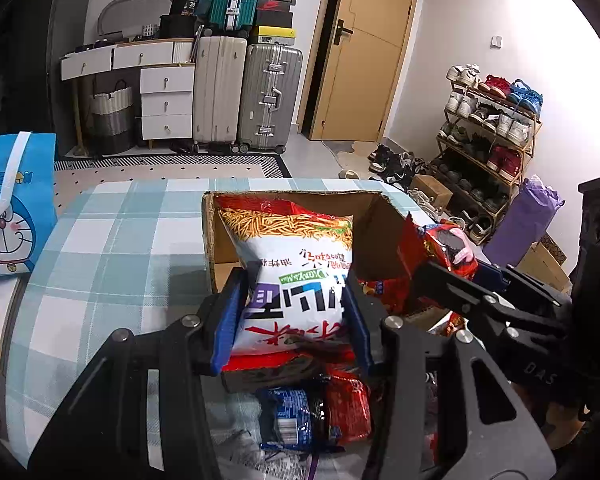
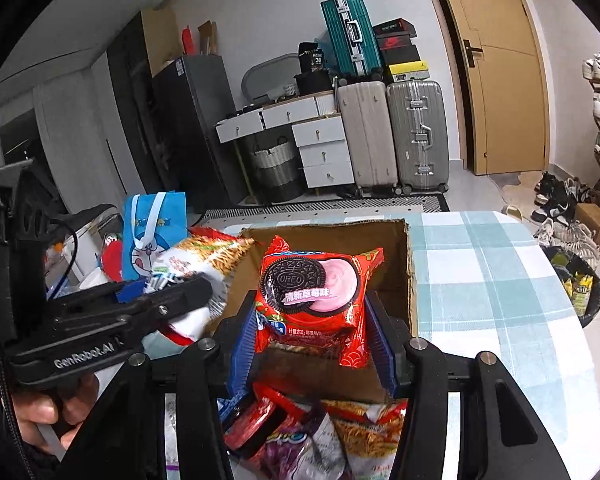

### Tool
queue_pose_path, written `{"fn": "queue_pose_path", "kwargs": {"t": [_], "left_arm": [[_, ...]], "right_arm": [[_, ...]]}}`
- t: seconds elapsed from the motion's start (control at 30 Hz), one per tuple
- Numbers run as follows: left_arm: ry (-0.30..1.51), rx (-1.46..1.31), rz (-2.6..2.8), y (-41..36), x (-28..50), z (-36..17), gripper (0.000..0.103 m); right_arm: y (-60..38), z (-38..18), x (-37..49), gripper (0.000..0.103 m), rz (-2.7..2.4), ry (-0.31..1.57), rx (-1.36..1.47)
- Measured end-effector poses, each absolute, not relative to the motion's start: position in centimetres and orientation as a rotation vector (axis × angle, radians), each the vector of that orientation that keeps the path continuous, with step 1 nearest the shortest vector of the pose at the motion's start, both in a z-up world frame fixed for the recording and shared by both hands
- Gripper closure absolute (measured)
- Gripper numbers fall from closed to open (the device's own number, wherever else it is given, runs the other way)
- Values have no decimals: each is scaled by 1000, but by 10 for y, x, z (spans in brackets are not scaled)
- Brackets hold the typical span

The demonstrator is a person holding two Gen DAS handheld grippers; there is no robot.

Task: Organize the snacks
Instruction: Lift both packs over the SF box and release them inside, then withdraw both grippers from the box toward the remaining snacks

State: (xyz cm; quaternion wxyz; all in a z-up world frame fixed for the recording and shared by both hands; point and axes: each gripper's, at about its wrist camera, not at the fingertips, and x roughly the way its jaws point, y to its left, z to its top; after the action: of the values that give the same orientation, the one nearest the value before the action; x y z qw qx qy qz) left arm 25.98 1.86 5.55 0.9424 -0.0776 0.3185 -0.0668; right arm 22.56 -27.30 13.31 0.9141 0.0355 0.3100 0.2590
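My left gripper is shut on a white and red noodle-snack bag and holds it over the open cardboard box on the checked tablecloth. My right gripper is shut on a red Oreo strawberry pack and holds it over the same box. The right gripper with the Oreo pack shows at the right of the left wrist view. The left gripper with the noodle bag shows at the left of the right wrist view. More snack packs lie on the table in front of the box.
A blue Doraemon bag stands at the table's left. Loose packs lie near the front edge. Suitcases, drawers and a door are behind. A shoe rack stands at the right.
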Motion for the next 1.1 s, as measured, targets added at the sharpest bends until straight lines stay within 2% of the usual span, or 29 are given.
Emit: {"fn": "queue_pose_path", "kwargs": {"t": [0.67,0.73,0.83,0.9,0.93,0.97,1.0,1.07,1.1], "left_arm": [[679,-150,-138,18,304,26,59],[660,-132,-134,17,300,28,58],[650,-141,-146,20,295,31,43],[646,-130,-135,21,288,36,22],[638,-122,-133,23,283,37,20],[629,-120,-136,24,277,40,19],[627,-118,-136,25,271,42,13],[631,-120,-114,29,257,44,1],[630,-120,-109,31,250,45,1]], "right_arm": [[-267,114,251,52,529,667,36],[-267,115,247,47,519,646,30],[-270,121,238,32,523,597,26],[-276,123,233,27,511,589,24],[-278,125,230,15,503,586,22],[-282,127,226,8,487,580,18],[-285,129,222,0,478,575,14],[-293,130,215,1,467,588,1],[-297,130,211,1,467,611,-5]]}}
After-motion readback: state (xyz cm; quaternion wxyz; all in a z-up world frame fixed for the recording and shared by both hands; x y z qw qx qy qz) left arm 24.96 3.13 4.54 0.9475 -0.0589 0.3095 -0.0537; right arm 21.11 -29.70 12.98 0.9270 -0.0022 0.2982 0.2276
